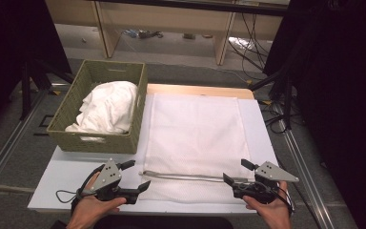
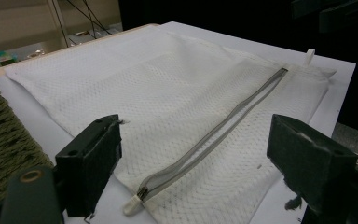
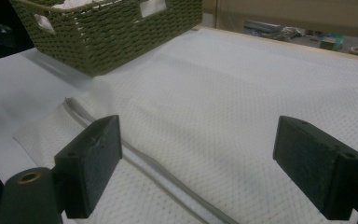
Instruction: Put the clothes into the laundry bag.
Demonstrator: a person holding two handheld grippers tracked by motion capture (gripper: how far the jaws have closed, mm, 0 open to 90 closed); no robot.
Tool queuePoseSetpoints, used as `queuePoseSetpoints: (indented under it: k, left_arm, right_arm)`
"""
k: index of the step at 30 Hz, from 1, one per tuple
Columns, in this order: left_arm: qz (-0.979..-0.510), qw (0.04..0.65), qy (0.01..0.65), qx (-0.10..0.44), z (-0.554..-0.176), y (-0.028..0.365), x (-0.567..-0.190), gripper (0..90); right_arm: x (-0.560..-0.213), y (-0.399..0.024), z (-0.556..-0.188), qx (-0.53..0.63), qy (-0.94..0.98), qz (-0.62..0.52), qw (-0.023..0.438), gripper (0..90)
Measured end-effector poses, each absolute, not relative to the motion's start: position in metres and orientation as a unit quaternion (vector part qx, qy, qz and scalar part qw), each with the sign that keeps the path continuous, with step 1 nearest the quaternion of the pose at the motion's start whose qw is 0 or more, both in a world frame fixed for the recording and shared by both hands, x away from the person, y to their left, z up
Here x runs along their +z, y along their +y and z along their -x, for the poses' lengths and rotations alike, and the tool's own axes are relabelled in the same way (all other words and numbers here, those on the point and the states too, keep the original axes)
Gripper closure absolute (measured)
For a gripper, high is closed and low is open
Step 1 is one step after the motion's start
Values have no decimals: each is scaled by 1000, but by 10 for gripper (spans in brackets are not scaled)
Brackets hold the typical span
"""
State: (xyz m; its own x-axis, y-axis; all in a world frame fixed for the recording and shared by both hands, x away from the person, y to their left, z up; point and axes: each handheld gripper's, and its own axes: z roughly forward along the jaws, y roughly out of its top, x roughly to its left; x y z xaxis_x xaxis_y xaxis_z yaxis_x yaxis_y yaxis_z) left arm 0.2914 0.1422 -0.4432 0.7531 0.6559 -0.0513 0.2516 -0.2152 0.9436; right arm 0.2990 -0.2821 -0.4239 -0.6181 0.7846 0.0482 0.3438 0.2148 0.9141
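A white mesh laundry bag (image 1: pixel 195 133) lies flat on the white table (image 1: pixel 62 171). Its grey zipper (image 1: pixel 186 176) runs along the near edge, closed, with the pull (image 2: pixel 142 191) at the left end. My left gripper (image 1: pixel 139 174) sits open at the bag's near left corner, its jaws on either side of the zipper's pull end (image 2: pixel 193 140). At the near right corner my right gripper (image 1: pixel 235 171) stands open over the zipper's other end, nothing between its jaws (image 3: pixel 196 154). The bag (image 3: pixel 242 84) and zipper (image 3: pixel 135 154) lie below them.
A green wicker basket (image 1: pixel 100 138) holding a crumpled white cloth (image 1: pixel 107 107) stands at the table's back left, right beside the bag's left edge. The basket (image 3: pixel 107 32) appears beyond the right jaws. Cables and wooden shelving lie on the floor beyond the table.
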Motion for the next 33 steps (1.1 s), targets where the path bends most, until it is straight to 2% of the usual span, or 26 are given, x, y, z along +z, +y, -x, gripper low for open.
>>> queuePoseSetpoints:
  k: [8, 16, 33]
  left_arm:
    - [-761, 545, 301, 182, -292, 142, -444, 176]
    - [-762, 541, 302, 187, -293, 144, -442, 177]
    - [-761, 539, 305, 191, -296, 147, -442, 181]
  right_arm:
    - [-426, -277, -305, 497, 753, -372, 219, 165]
    - [-430, -266, -320, 461, 785, -353, 219, 209]
    - [-453, -223, -364, 382, 869, -264, 170, 457]
